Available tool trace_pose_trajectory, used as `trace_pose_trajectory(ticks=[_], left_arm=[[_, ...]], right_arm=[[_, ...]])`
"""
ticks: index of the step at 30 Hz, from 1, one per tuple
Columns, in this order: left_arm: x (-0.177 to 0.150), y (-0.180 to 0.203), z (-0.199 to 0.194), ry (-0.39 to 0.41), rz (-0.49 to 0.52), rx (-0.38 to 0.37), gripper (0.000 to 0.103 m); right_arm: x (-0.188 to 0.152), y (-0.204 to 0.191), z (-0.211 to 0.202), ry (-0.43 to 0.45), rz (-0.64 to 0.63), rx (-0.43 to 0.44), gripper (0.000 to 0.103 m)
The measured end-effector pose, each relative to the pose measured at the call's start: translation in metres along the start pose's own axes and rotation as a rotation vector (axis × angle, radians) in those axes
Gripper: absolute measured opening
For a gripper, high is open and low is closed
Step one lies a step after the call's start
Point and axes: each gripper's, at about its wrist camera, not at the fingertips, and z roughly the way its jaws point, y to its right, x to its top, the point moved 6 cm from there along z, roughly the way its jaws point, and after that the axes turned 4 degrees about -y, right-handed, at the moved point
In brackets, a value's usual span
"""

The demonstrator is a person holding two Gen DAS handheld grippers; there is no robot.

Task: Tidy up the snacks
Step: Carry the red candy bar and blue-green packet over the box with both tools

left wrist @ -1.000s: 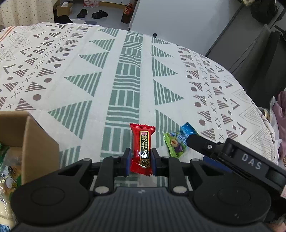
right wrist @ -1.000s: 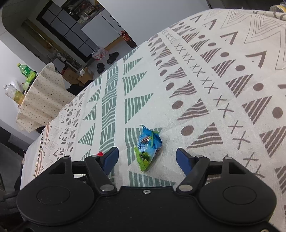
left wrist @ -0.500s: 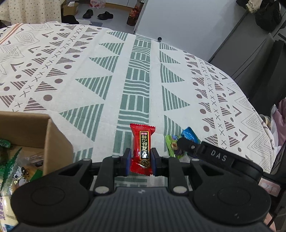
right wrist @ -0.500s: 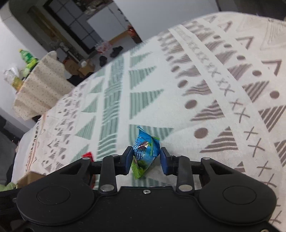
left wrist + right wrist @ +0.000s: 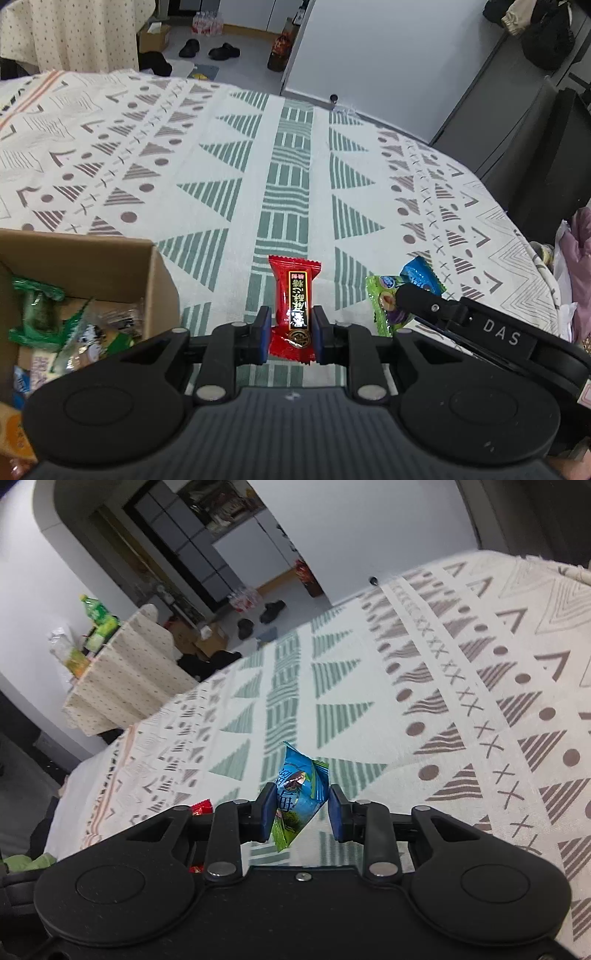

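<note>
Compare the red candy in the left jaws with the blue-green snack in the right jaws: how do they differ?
The red candy is a flat, oblong wrapper with a black and gold label; the blue-green snack is a puffier, angular packet.
The red candy stands straight between its pads; the blue-green snack sits tilted, a corner hanging below.
Both are clamped: left gripper, right gripper.
</note>
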Motion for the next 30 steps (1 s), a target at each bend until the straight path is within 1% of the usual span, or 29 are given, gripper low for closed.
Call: trace_pose_trajectory(ticks=[8,14,19,24,30], left_arm=[[-0.003,0.002,-0.041,0.062,0.004,0.016,0.021],[-0.006,-0.007,-0.074,0.106,-0.016,0.034,0.021],[-0.005,-0.025,-0.107,0.152,-0.029,0.069,0.021],[-0.004,-0.050,-0.136,0.193,-0.059,0.101,0.021],[-0.008,-0.075,-0.162,0.203,-0.102,0.117,0.021]], right_arm=[[-0.005,-0.020,-0.023,0.020,-0.025,0.051,0.029],[-0.015,-0.038,-0.038,0.016,-0.037,0.095,0.029],[-0.020,-0.064,-0.046,0.020,-0.082,0.140,0.029],[-0.031,-0.086,-0.046,-0.001,-0.123,0.165,0.029],[-0.049,-0.112,-0.050,-0.024,-0.168,0.174,0.029]])
